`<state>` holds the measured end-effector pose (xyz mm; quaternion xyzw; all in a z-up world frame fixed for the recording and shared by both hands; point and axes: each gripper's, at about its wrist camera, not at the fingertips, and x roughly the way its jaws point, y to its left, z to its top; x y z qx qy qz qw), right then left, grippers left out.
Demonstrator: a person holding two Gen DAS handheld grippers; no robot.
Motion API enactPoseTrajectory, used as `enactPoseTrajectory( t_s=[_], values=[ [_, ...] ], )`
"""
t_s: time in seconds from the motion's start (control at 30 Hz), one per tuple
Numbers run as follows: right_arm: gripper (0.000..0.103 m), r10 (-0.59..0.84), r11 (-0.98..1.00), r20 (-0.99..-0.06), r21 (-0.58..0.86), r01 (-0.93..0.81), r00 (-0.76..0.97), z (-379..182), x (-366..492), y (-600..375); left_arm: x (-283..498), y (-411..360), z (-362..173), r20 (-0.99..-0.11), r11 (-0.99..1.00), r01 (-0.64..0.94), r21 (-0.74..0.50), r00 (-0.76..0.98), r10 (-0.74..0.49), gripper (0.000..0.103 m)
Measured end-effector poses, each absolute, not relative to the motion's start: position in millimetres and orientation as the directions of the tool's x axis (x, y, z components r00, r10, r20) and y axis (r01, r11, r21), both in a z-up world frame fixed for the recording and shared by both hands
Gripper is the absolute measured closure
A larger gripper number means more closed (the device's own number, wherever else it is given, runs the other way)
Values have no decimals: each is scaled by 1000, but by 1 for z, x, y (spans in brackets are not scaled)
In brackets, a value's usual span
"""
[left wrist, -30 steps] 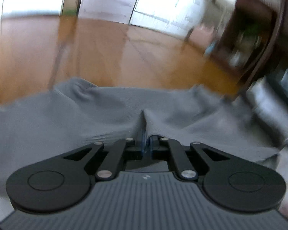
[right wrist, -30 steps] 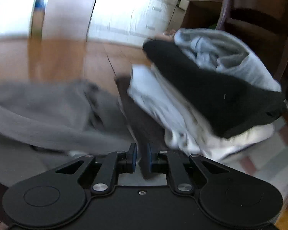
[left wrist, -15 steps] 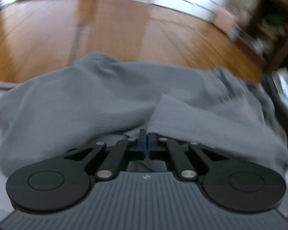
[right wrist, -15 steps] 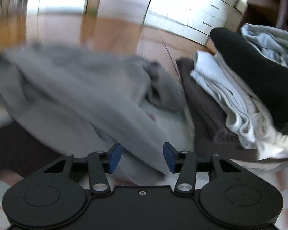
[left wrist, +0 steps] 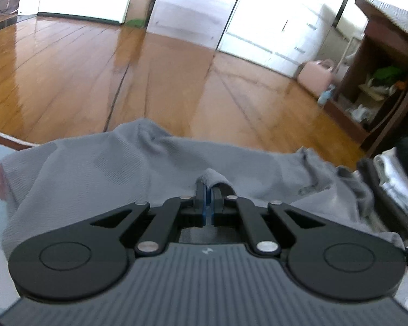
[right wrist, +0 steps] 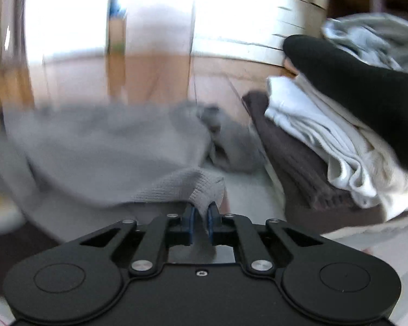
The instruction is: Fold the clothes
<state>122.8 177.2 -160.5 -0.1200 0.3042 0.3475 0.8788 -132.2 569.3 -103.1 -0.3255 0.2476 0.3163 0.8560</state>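
A: Where was the garment (left wrist: 100, 168)?
B: Spread low over the floor (left wrist: 176, 81) — the left gripper (left wrist: 208, 190) pinched a fold of it.
A: And the right gripper (right wrist: 201, 212)?
B: Clamped on a knit edge — beside the pile (right wrist: 340, 125) of folded clothes at right.

floor: glossy wood planks (left wrist: 176, 76) | bg: white cabinets (left wrist: 274, 35) | rt: dark wood shelf unit (left wrist: 380, 62) | light: bright
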Motion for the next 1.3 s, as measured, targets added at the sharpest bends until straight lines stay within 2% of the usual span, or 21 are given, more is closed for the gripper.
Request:
enactPoseTrajectory(
  t_s=[0.07,0.17,0.2,0.3,0.4,0.53,0.6,0.67,0.7,0.73,0.9,1.0,1.03,1.07,1.1,1.13,1.17,1.2,1.23,1.3],
  values=[
    [94,543,787,-618,138,-602,569,-156,139,168,-133,574,-106,-628,571,-694,-439,692,358,99],
    [92,528,845,-716,394,-361,457,-181,173,136,-135,581,-109,-622,544,-678,-494,713,323,99],
    [92,556,831,-718,466,-304,420,-192,179,126,-135,584,-112,-624,528,-675,-515,718,308,99],
    [84,541,840,-725,437,-322,426,-198,178,118,-141,594,-124,-624,461,-666,-586,734,268,99],
    [77,494,844,-705,248,-475,510,-184,160,136,-140,593,-123,-608,472,-659,-586,742,281,99],
    [76,436,760,-716,-32,-649,546,-188,135,172,-135,590,-125,-623,484,-667,-566,731,279,99],
    [75,397,702,-706,-178,-690,586,-197,121,187,-135,591,-125,-618,482,-665,-571,734,280,99],
    [76,382,677,-676,-258,-689,630,-199,121,198,-138,594,-123,-615,486,-664,-568,735,286,99],
    [85,387,688,-663,-254,-680,640,-195,123,198,-139,594,-122,-617,488,-667,-563,732,289,99],
    [98,391,716,-649,-231,-659,653,-190,127,196,-140,594,-122,-619,490,-670,-558,729,292,99],
    [98,444,827,-587,-23,-562,677,-161,140,162,-143,593,-119,-613,492,-669,-557,731,300,94],
    [98,519,823,-587,147,-549,621,-157,149,148,-143,593,-121,-612,487,-661,-571,738,284,94],
    [98,513,825,-599,148,-545,615,-161,151,149,-141,592,-121,-621,496,-664,-560,732,280,94],
    [98,506,828,-610,146,-541,610,-164,152,150,-137,590,-121,-634,512,-669,-538,722,277,92],
    [98,494,831,-620,131,-541,609,-166,150,153,-134,588,-121,-647,529,-674,-516,711,275,85],
    [98,484,833,-629,118,-540,609,-168,149,155,-131,586,-121,-661,546,-679,-490,698,275,74],
    [98,481,834,-633,117,-539,607,-169,150,157,-127,583,-121,-680,568,-690,-449,676,284,67],
    [98,479,835,-634,117,-537,606,-170,151,158,-122,579,-121,-706,590,-707,-389,640,302,52],
    [98,479,836,-633,116,-536,608,-170,150,158,-117,575,-122,-741,609,-730,-311,587,326,47],
    [98,472,841,-626,106,-531,621,-172,149,160,-112,568,-124,-778,634,-742,-217,524,347,47]
  ],
)
